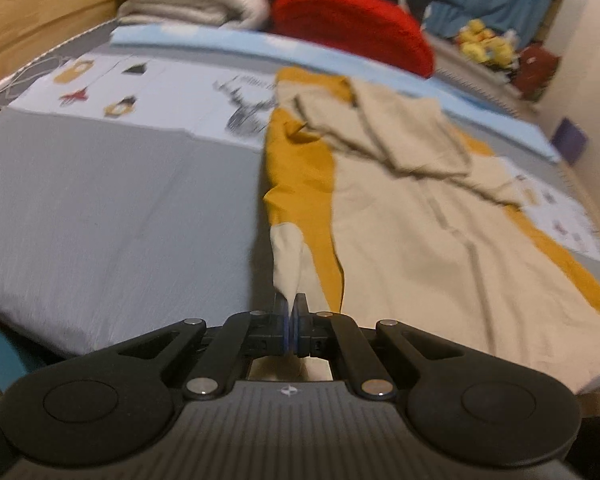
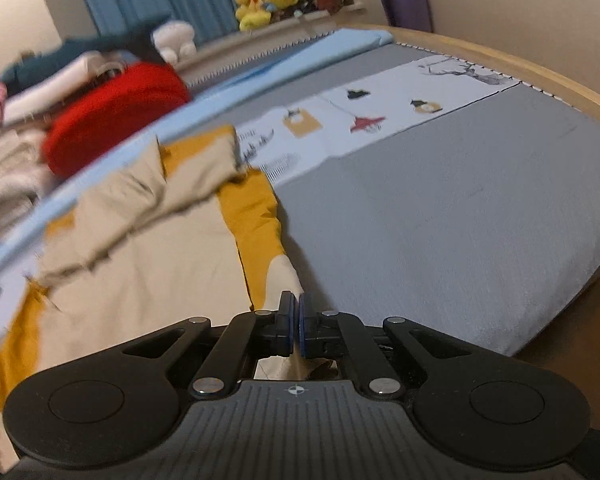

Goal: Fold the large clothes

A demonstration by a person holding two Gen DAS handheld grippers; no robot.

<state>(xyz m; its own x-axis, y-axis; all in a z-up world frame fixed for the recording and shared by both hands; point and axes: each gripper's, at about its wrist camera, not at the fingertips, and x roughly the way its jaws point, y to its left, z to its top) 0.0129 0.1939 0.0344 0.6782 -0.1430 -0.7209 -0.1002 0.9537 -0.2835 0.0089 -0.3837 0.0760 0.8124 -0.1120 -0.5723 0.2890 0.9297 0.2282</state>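
— Two grippers, what did they hold?
— The left gripper (image 1: 291, 300) and the right gripper (image 2: 296, 300) each pinched a cream corner of the yellow-and-cream garment (image 1: 400, 216). It stretched away from them across the grey bed (image 1: 112, 200).

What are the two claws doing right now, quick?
Left claw: closed on the beige and mustard garment.
Right claw: closed on the same garment.
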